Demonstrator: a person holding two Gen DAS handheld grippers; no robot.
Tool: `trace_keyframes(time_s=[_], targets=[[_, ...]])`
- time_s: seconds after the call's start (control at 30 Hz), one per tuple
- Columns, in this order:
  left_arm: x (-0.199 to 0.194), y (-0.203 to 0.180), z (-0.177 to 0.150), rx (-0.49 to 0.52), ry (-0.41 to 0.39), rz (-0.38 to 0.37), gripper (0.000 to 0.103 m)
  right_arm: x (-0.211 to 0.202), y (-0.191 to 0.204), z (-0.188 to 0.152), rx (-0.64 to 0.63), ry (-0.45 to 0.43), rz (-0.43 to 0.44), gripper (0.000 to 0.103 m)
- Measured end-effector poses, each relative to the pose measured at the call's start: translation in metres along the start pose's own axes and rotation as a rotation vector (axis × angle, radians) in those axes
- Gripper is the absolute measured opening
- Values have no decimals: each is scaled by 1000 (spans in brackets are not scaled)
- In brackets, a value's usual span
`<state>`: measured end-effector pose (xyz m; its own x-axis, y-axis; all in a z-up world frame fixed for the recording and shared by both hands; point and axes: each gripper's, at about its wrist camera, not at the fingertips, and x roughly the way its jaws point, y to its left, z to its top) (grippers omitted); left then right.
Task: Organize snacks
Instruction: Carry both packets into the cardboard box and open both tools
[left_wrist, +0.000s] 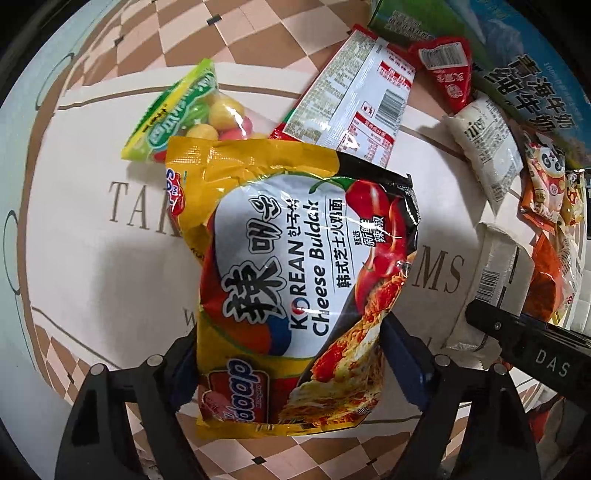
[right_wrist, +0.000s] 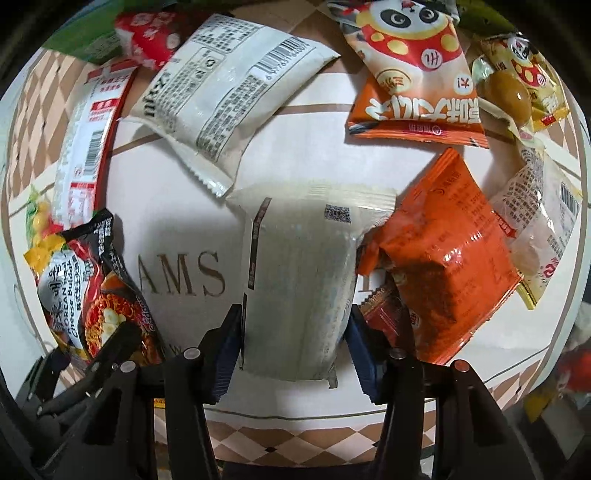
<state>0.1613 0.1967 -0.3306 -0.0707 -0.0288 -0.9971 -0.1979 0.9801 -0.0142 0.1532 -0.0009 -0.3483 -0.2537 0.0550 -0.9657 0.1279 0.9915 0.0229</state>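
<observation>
The left gripper pinches the noodle bag, the right gripper pinches the white packet; squeeze gently, steering clear of the orange bag at 3 o'clock.

Even indoor light; glare seen on noodle packet; soft shadows cast on mat; edges bent, darkened.

The noodle packet is yellow and black with red chillies and a white oval. The candy bag is green and yellow. The worktop is white, edged in brown-and-cream checks. The pale pouch is cream; its neighbour packet is orange.
</observation>
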Motion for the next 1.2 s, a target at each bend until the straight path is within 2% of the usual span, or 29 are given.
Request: trace_keyframes(time_s=[0.2, 0.37, 0.47, 0.57, 0.67, 0.73, 0.77, 0.87, 1.0, 1.2], targets=[[-33, -30, -22, -13, -63, -5, 86, -34, 9, -32, -87, -33, 82, 56], [-94, -56, -33, 3, -155, -48, 86, -89, 4, -54, -149, -94, 165, 56], [-139, -78, -21, 27, -233, -87, 86, -134, -9, -52, -170, -162, 207, 56], [-179, -104, 6, 73, -293, -148, 86, -181, -32, -35, -166, -229, 248, 56], [-209, -121, 41, 113, -323, -190, 86, -225, -48, -7, -154, -284, 295, 56], [-223, -137, 68, 140, -339, -193, 86, -252, -61, 16, -153, -339, 277, 56], [-226, -147, 83, 150, -340, -192, 86, -265, -72, 36, -158, -359, 264, 56], [-219, -168, 135, 170, -298, -189, 86, -281, -70, 81, -161, -390, 247, 56], [-190, -186, 190, 165, -216, -190, 86, -271, -79, 139, -160, -361, 226, 56], [-143, -219, 228, 190, -109, -181, 86, -237, -80, 220, -182, -300, 166, 56]])
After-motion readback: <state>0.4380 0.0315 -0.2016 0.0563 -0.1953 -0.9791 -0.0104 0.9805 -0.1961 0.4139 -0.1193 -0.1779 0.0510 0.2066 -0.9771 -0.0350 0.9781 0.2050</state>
